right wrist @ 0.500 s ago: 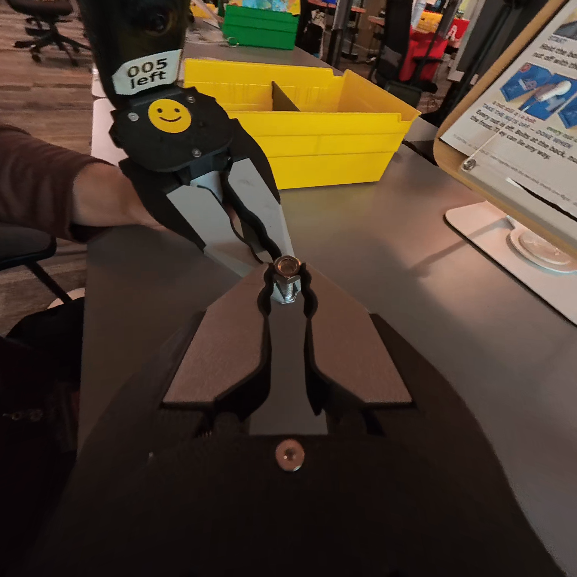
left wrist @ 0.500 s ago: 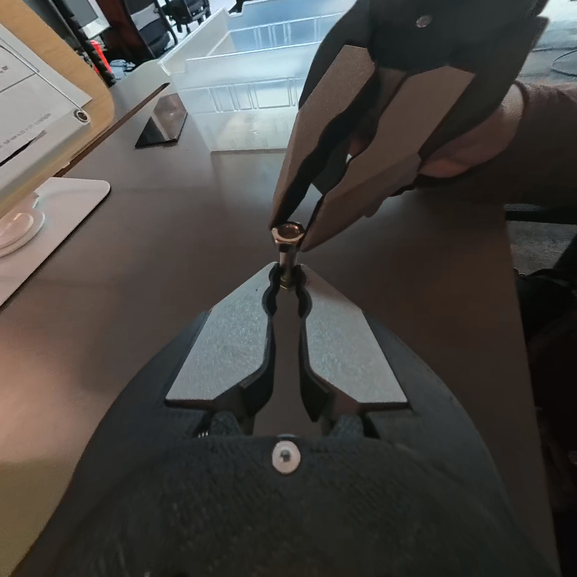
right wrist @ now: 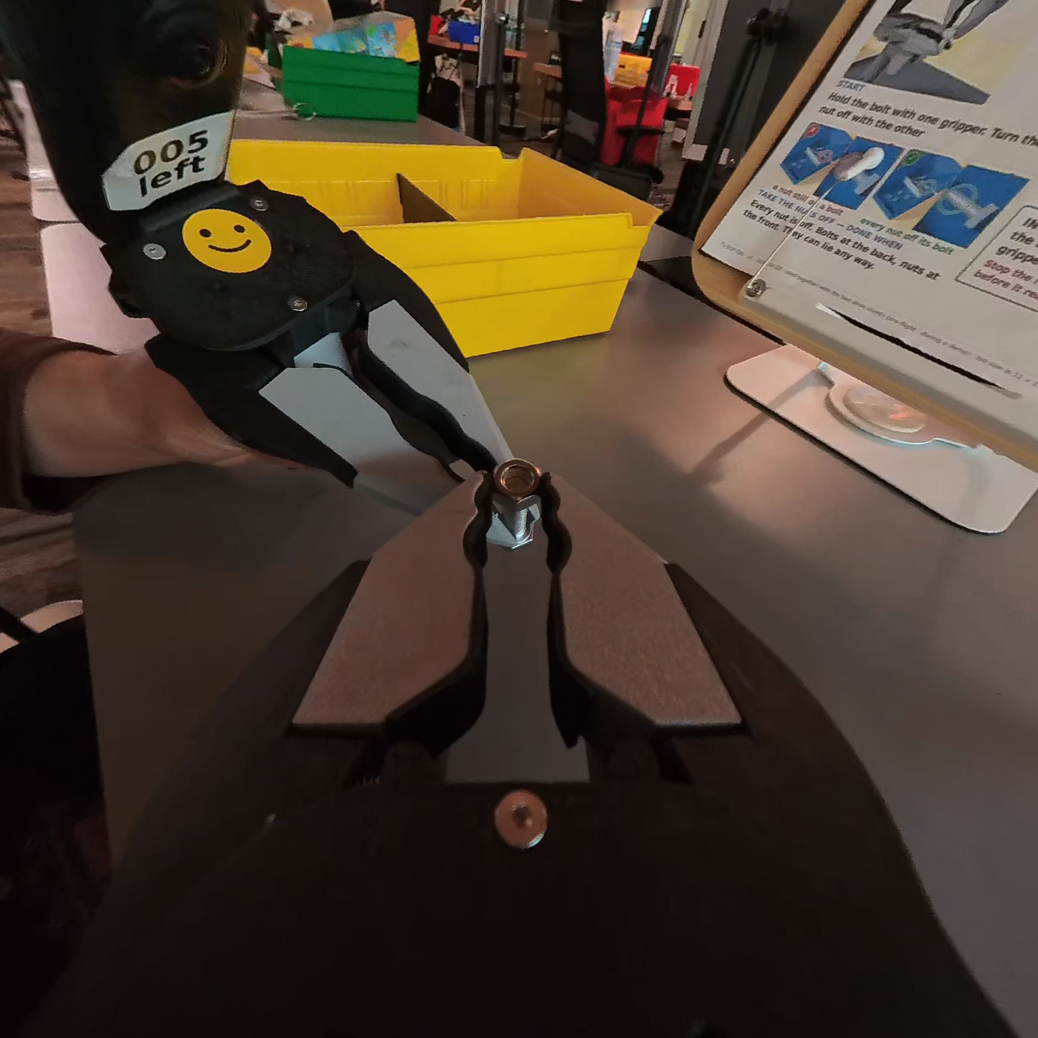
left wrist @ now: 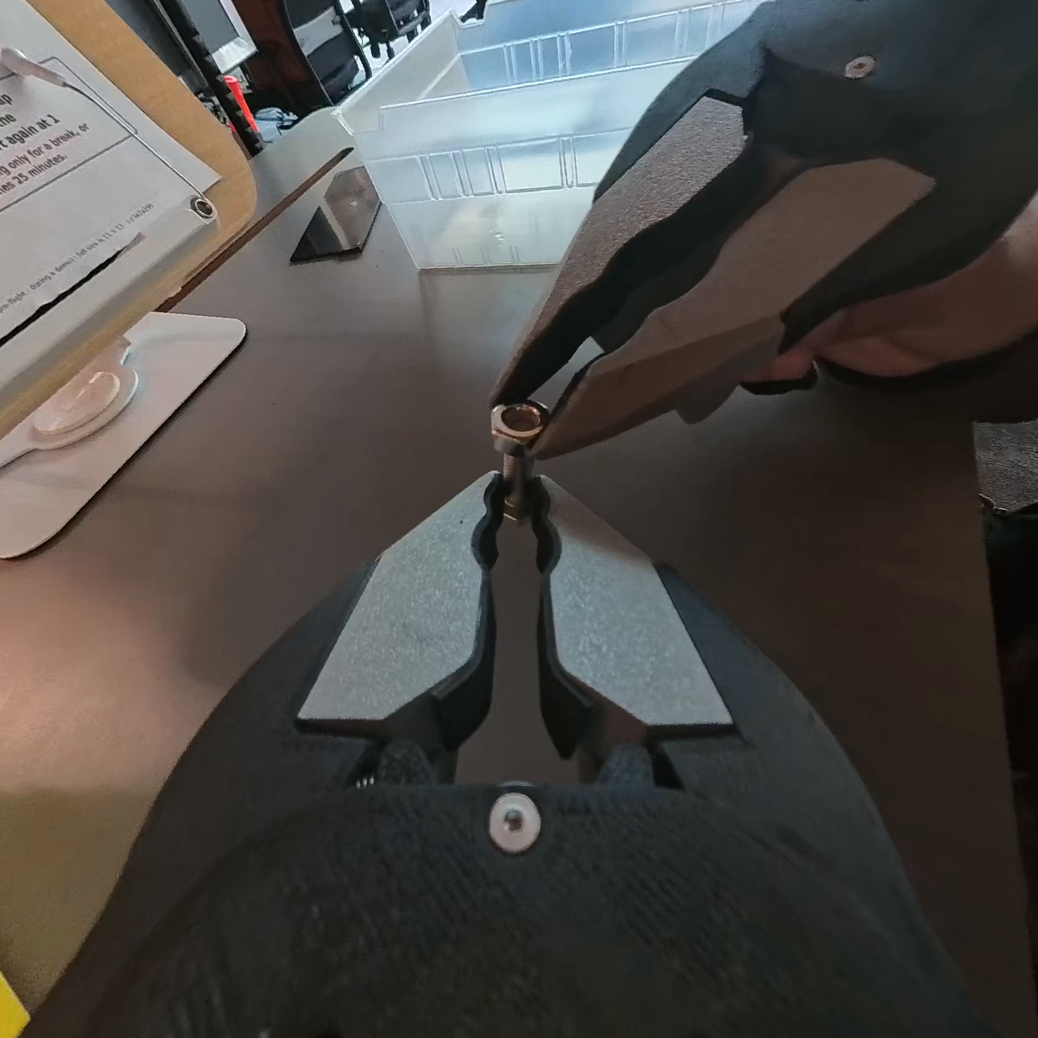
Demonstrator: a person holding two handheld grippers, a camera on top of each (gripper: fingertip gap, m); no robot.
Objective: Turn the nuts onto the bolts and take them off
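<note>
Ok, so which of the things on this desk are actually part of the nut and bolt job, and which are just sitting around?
In the job:
- nut, pinched by the right hand-held gripper
- bolt, clamped by the left hand-held gripper

Lying about:
- yellow bin
- clear bin
- green bin
- instruction sheet on its stand
- dark flat plate

Shiny metal nut, threaded bolt; glossy yellow plastic bin; smooth table

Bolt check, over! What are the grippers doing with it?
Left gripper shut on bolt. Right gripper shut on nut at the bolt's tip. Nothing in the way.
</note>
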